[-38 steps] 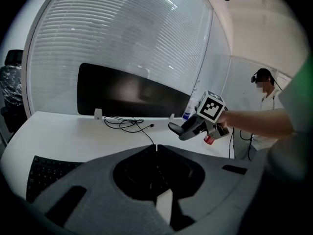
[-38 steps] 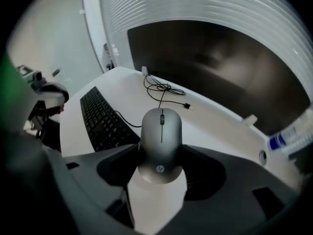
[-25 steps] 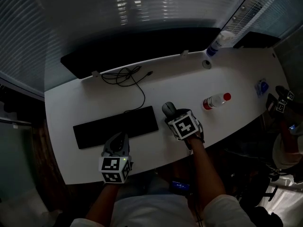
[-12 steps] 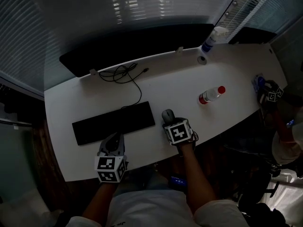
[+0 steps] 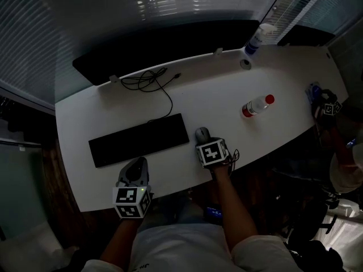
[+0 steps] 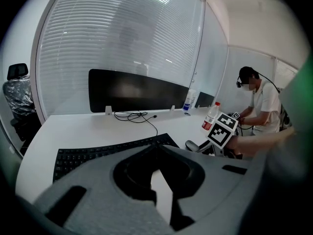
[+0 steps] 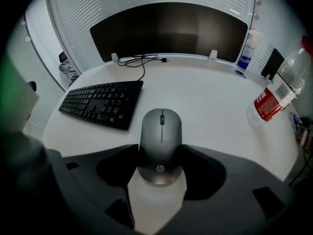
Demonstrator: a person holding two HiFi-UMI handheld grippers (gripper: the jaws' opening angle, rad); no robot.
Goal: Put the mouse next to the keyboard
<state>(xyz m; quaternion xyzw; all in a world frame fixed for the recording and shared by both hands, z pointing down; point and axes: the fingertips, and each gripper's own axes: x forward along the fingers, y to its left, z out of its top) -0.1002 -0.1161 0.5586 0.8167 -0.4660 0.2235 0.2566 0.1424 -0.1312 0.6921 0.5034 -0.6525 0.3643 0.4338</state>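
Note:
A grey mouse [image 5: 202, 133] rests on the white desk [image 5: 215, 101], just right of the black keyboard [image 5: 139, 140]. My right gripper [image 5: 203, 139] is shut on it. In the right gripper view the jaws press the mouse [image 7: 161, 131] on both sides at its rear half, with the keyboard [image 7: 102, 102] to its left. My left gripper [image 5: 136, 168] hovers near the desk's front edge, below the keyboard. Its jaws meet at the tips in the left gripper view [image 6: 157, 153] and hold nothing.
A water bottle [image 5: 256, 105] lies to the right of the mouse. A black cable [image 5: 150, 86] trails behind the keyboard, below a dark monitor [image 5: 164, 47]. A spray bottle [image 5: 255, 38] stands at the back right. Another person [image 5: 343, 174] works at the desk's right end.
The head view has shifted a little. My right gripper stays closed round the mouse beside the keyboard's right end. The left gripper has barely moved.

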